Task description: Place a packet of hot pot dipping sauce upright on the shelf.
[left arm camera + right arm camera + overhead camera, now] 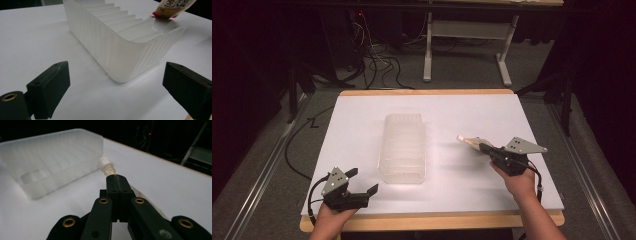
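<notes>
I have the right gripper [486,148] at the right of the high view, its jaws pressed together on a small squeeze pouch [469,141] with a white screw cap. In the right gripper view the cap [104,163] pokes out just past the jaw tips, so I hold the pouch near its neck.

The ribbed plastic bin [402,148] sits on the white table [362,120] at the centre of the high view. Its long axis runs away from me, toward the top of the frame, and inner dividers split it into narrow slots [120,21] stacked along that axis.

From the right gripper the bin lies to the left of the frame, near but not touching, and the pouch's cap end already points that way. I judge the likely move is to carry the pouch leftward over the bin's near wall into a slot.

My left gripper [363,181] hovers at the lower left, jaws spread wide and holding nothing, just short of the bin's nearest corner [125,75]. It is the closer of the two to the bin.
</notes>
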Demonstrator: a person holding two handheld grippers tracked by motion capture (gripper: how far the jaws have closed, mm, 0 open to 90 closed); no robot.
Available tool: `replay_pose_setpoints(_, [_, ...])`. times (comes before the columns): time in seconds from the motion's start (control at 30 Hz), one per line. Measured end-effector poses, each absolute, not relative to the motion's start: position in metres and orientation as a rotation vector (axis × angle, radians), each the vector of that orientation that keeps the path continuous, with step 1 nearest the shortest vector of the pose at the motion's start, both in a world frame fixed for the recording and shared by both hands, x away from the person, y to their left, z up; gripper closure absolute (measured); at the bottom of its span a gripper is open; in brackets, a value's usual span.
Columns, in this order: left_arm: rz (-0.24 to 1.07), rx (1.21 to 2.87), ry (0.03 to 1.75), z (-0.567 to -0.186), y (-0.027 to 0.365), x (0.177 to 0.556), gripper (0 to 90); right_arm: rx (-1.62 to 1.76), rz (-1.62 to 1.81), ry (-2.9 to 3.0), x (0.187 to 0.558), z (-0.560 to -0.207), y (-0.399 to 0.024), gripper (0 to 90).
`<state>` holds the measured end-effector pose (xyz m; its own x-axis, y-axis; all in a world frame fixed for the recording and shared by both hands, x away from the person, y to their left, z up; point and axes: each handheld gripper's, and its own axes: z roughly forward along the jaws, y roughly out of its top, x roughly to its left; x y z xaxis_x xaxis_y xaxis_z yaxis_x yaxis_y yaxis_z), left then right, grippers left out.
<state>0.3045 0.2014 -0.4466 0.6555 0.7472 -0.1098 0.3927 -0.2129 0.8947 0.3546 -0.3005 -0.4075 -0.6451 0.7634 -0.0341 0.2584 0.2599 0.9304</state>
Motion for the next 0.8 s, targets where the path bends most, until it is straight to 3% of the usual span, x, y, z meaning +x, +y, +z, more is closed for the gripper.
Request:
replay_pose_setpoints(0.63, [0.437,1.828,0.914,-0.446,0.203,0.302,8.1,1.135,1.451,1.733,0.375,-0.395,-0.347,90.0])
replay_pose_setpoints(0.8, [0.438,1.838,0.907,-0.446,0.201,0.301,8.1,1.154,1.448,1.735,0.378,-0.397,-0.348,82.6])
